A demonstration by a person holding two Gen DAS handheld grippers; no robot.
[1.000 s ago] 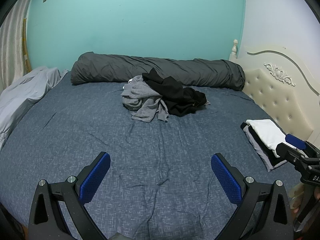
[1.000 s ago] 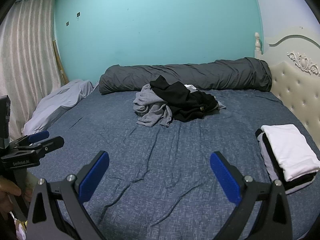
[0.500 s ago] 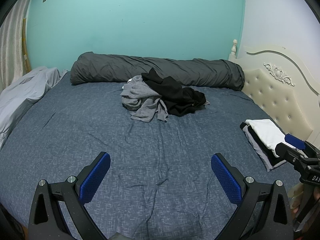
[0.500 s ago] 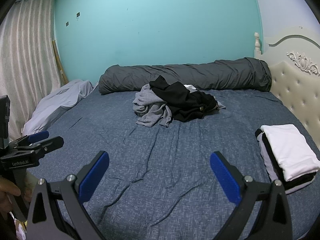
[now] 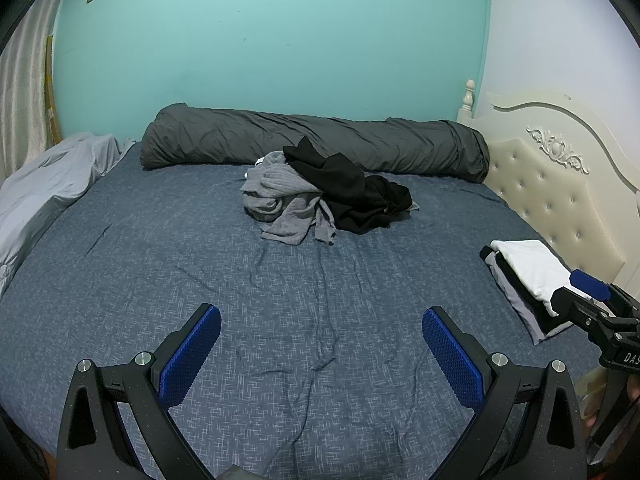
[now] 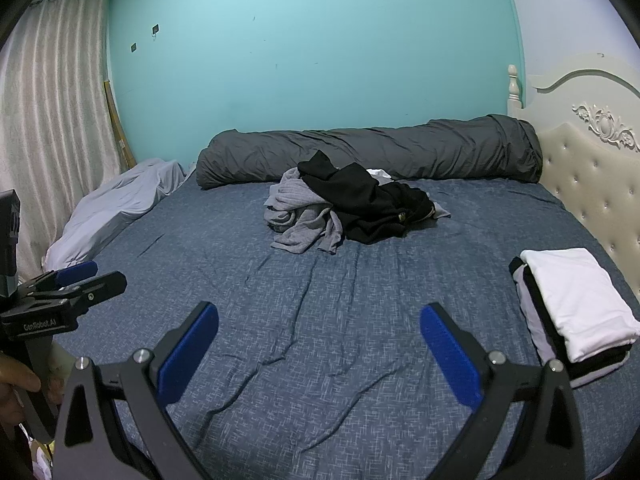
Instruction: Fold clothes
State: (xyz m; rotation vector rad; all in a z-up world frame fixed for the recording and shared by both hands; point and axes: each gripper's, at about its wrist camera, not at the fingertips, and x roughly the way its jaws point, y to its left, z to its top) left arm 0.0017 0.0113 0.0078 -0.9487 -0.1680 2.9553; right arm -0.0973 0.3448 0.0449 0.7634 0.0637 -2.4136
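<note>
Left gripper (image 5: 321,338): jaws spread wide, empty, above the blue bedsheet (image 5: 168,264).
Right gripper (image 6: 319,336): likewise agape, holding nothing.
Clothes: grey garment (image 5: 286,208) and black garment (image 5: 352,196) tangled mid-bed, well apart from both tools; folded stack (image 6: 576,304) lies near the headboard (image 6: 592,176).
Risk: a pinch at the tangle could lift both pieces together, or catch the sheet.
Views: only the right camera shows the curtain (image 6: 48,152) fully and the stack unobstructed.

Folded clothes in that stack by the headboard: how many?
3 visible: a white garment on top, a black one beneath, a light grey one at the bottom. More may be hidden between.
</note>
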